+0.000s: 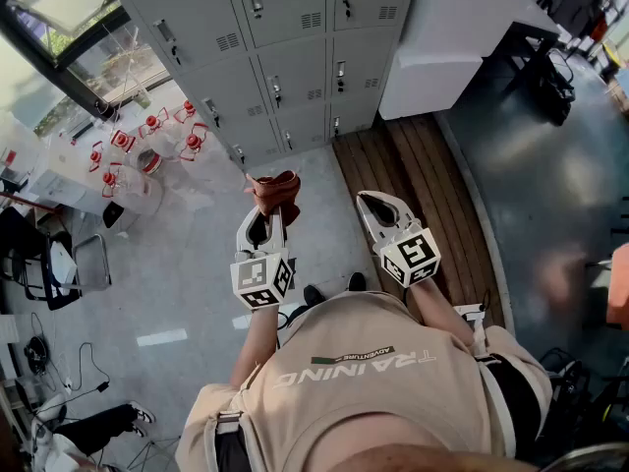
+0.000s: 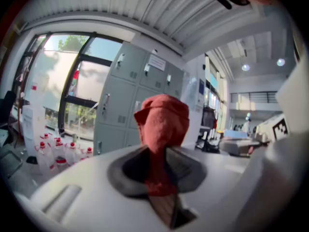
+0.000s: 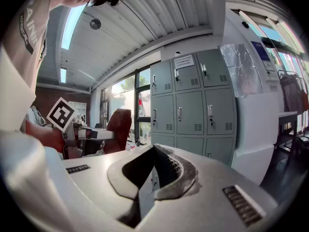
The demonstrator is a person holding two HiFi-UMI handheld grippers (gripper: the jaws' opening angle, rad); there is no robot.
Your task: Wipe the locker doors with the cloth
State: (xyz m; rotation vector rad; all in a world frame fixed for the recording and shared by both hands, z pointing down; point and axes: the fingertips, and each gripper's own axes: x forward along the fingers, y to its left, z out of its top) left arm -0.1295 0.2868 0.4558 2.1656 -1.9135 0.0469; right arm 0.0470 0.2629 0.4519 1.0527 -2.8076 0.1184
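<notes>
A rust-red cloth [image 1: 274, 192] bunches out of the tips of my left gripper [image 1: 267, 214], whose jaws are shut on it; in the left gripper view the cloth [image 2: 161, 124] rises between the two fingers. My right gripper [image 1: 376, 205] hangs beside it, shut with nothing between its jaws [image 3: 153, 170]. The grey locker doors [image 1: 285, 67] stand ahead, some way off from both grippers. They also show in the right gripper view as grey lockers [image 3: 193, 103] and in the left gripper view as lockers [image 2: 135, 100].
Several clear bottles with red caps [image 1: 147, 141] stand on the floor left of the lockers by a window [image 1: 59, 18]. A white cabinet [image 1: 442, 37] stands right of the lockers. A wooden floor strip [image 1: 413, 185] runs along its side. A chair [image 1: 59, 273] is at left.
</notes>
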